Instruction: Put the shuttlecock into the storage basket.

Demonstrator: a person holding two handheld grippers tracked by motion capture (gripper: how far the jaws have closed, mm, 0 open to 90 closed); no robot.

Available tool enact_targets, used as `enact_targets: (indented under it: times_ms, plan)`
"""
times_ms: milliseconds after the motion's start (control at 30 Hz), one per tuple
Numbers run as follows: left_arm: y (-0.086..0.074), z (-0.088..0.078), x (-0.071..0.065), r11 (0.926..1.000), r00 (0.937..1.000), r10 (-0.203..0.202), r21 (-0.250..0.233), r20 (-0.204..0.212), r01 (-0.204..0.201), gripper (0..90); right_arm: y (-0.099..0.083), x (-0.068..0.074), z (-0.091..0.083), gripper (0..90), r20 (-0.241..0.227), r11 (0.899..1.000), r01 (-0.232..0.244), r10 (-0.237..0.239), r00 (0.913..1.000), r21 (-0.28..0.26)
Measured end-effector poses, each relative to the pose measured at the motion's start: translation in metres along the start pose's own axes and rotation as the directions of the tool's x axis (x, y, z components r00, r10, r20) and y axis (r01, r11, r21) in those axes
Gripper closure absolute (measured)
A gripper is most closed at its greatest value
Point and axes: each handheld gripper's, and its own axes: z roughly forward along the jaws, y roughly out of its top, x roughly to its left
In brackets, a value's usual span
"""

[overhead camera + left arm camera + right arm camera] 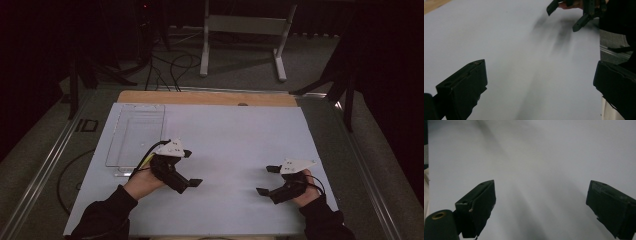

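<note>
Nearest the lens, bottom edge of high view: two dark sleeves, a hand in each, left hand (142, 182) and right hand (307, 192).

Left black two-jaw gripper (192, 168) with grey three-cornered top plate: held low over the white rectangular table mat (235, 135), toward its near left. Jaws wide apart, nothing between them; confirmed in left gripper view (540, 90), bare mat seen through the gap.

Right black two-jaw gripper (266, 180), same build: near right of the mat, well apart from the left one. Jaws likewise spread, holding nothing; right gripper view (541, 205) gives bare mat between the pads. Also seen far off, top of left gripper view (566, 15), open there too.

Clear rectangular plastic tray (135, 135): lying flat on the left part of the mat, just beyond and left of the left gripper. Looks empty, though hard to be sure through clear plastic in dim light. Touched by neither gripper. Contact between the left gripper's rear and the tray's near rim: cannot tell, probably apart.

Strip of brown wooden tabletop (205, 97) visible past the mat's far edge.

Progress, as judged: at the very start. Nothing grasped, nothing placed, tray square on the mat. Left to do: practically everything, beginning with bringing a gripper, likely the left, to the tray rim and closing on it.
</note>
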Motion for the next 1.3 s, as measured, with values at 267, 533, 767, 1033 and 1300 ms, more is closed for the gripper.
enact_targets:
  times_ms: [267, 533, 767, 1033, 1300]
  plan:
    - [-0.015, 0.007, -0.005, 0.9997, 0.9997, 0.015, 0.020, 0.017, -0.015, 0.0, -0.003, 0.001, 0.001, 9.1, -0.004, 1.000, -0.003, 0.003, 1.0000, 0.001]
    - [-0.034, 0.004, -0.008, 0.9995, 0.9996, 0.012, 0.029, 0.024, -0.012, 0.0, -0.006, 0.002, 0.000, 9.1, -0.006, 1.000, 0.001, -0.001, 1.0000, 0.009]
    - [-0.053, 0.001, -0.009, 0.9994, 0.9996, -0.006, 0.035, 0.028, 0.005, 0.0, -0.008, 0.004, 0.000, 9.1, -0.014, 1.000, -0.005, 0.005, 0.9999, 0.011]
    - [-0.068, -0.004, -0.010, 0.9990, 0.9997, -0.019, 0.041, 0.017, 0.019, 0.0, -0.010, 0.004, 0.001, 9.1, -0.012, 1.000, -0.006, 0.006, 0.9999, 0.015]
    - [-0.088, -0.011, -0.011, 0.9982, 0.9994, -0.031, 0.051, -0.016, 0.031, 0.0, -0.015, 0.006, 0.000, 9.1, -0.015, 1.000, -0.006, 0.006, 0.9999, 0.018]
